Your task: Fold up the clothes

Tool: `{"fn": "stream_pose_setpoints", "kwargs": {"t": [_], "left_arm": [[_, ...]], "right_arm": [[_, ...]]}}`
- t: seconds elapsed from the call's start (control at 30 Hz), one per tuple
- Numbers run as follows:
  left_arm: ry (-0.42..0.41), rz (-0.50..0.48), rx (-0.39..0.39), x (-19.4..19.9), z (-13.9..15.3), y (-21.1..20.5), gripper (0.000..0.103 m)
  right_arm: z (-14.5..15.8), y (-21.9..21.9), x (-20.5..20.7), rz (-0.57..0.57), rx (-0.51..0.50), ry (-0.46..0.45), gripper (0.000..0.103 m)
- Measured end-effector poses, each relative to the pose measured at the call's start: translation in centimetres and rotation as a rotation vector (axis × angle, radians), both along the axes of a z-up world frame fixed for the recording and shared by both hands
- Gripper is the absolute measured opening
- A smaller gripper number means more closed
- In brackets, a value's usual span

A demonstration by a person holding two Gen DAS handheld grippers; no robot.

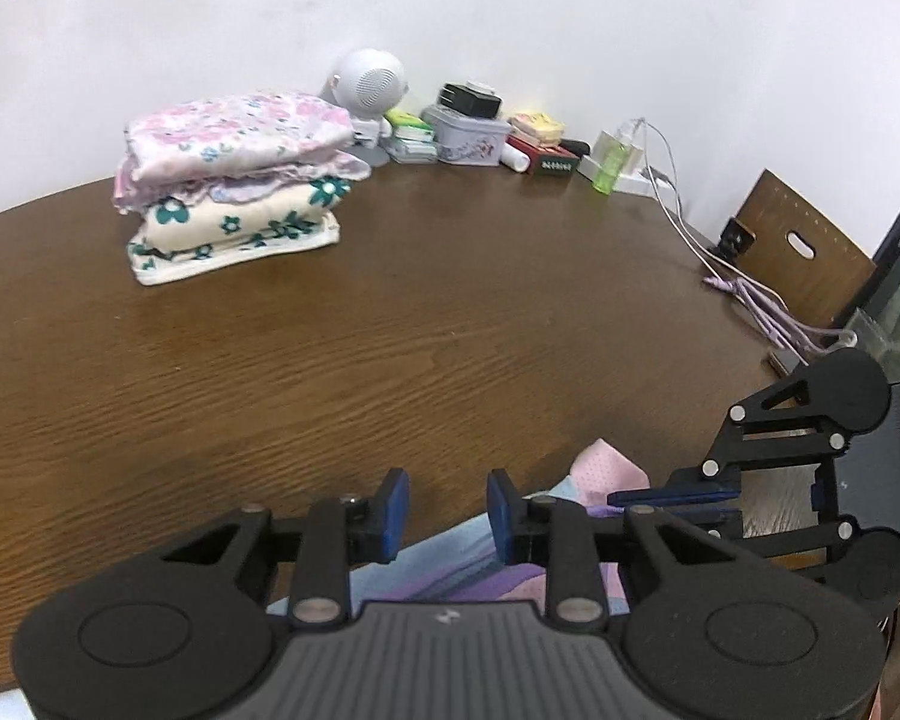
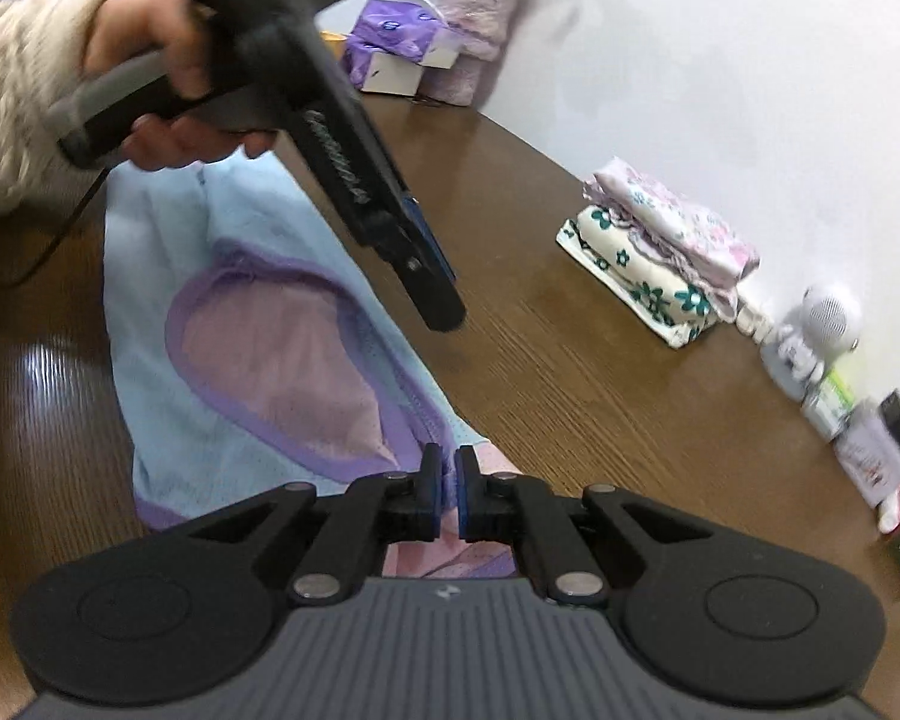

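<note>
Right claw point(image 2: 448, 489) is pressed together, pinching the near edge of a light blue garment point(image 2: 234, 324) between its blue pads. Left claw point(image 1: 447, 510) stands spread above the same garment's edge, nothing between its pads point(image 1: 393, 510); in the right view it hangs over the cloth, held by a hand point(image 2: 168, 78) in a cream knitted sleeve point(image 2: 12, 90). The garment, blue with purple trim and a pink lining, lies flat on the brown wooden table point(image 1: 390, 330) at its near side. Well apart, towards the wall, sits a stack of folded floral clothes point(image 1: 234, 180). Beside the stack stand a white round speaker point(image 1: 369, 81), small boxes point(image 1: 465, 135) and a green bottle point(image 1: 609, 162); cables point(image 1: 678, 210) trail off the table's edge.
</note>
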State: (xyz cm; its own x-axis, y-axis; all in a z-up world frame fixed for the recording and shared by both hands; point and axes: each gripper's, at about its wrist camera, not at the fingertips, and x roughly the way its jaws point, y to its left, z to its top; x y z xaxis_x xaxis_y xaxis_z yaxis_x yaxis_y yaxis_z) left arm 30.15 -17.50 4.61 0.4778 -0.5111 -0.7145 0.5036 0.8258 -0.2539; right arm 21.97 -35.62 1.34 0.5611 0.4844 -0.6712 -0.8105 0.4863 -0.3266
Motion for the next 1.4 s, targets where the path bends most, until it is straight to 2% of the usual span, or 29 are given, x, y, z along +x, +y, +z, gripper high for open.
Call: {"fn": "stream_pose_setpoints", "kwargs": {"t": [0.17, 0.37, 0.47, 0.63, 0.7, 0.8, 0.9, 1.03, 1.23, 1.4], "left_arm": [[-0.005, -0.019, -0.002, -0.4, -0.2, -0.6, 0.026], [-0.034, -0.032, 0.013, -1.2, 0.0, -1.0, 0.026], [-0.031, -0.037, 0.008, -1.4, -0.1, -1.1, 0.026], [-0.035, -0.101, 0.002, -2.5, 0.1, -1.7, 0.025], [-0.06, -0.155, 0.024, -3.7, 0.4, -2.1, 0.015], [-0.074, -0.228, 0.058, -5.1, 0.3, -2.9, 0.008], [-0.085, -0.272, 0.099, -6.1, -0.2, -4.0, 0.007], [-0.065, -0.267, 0.089, -5.8, -1.1, -4.8, 0.007], [-0.038, -0.198, 0.108, -4.4, -2.4, -5.0, 0.007], [-0.037, -0.174, 0.056, -4.8, -1.7, -4.3, 0.007]], "right_arm": [[0.5, 0.1, -1.0, -0.017, 0.019, -0.067, 0.004], [1.3, -0.2, -0.7, -0.057, 0.088, 0.013, 0.004], [0.3, 0.3, -1.4, -0.063, 0.065, 0.007, 0.004], [0.4, -0.2, -1.3, -0.145, 0.135, 0.024, 0.004], [0.6, -0.4, -0.9, -0.174, 0.153, 0.021, 0.004], [0.8, -0.5, -0.2, -0.199, 0.164, 0.018, 0.004], [1.3, -0.4, 0.3, -0.203, 0.17, 0.009, 0.004], [1.8, 0.0, 0.8, -0.196, 0.173, 0.004, 0.004], [2.1, -0.1, 0.0, -0.187, 0.171, 0.007, 0.004], [1.9, -0.2, -0.3, -0.188, 0.175, 0.008, 0.004]]}}
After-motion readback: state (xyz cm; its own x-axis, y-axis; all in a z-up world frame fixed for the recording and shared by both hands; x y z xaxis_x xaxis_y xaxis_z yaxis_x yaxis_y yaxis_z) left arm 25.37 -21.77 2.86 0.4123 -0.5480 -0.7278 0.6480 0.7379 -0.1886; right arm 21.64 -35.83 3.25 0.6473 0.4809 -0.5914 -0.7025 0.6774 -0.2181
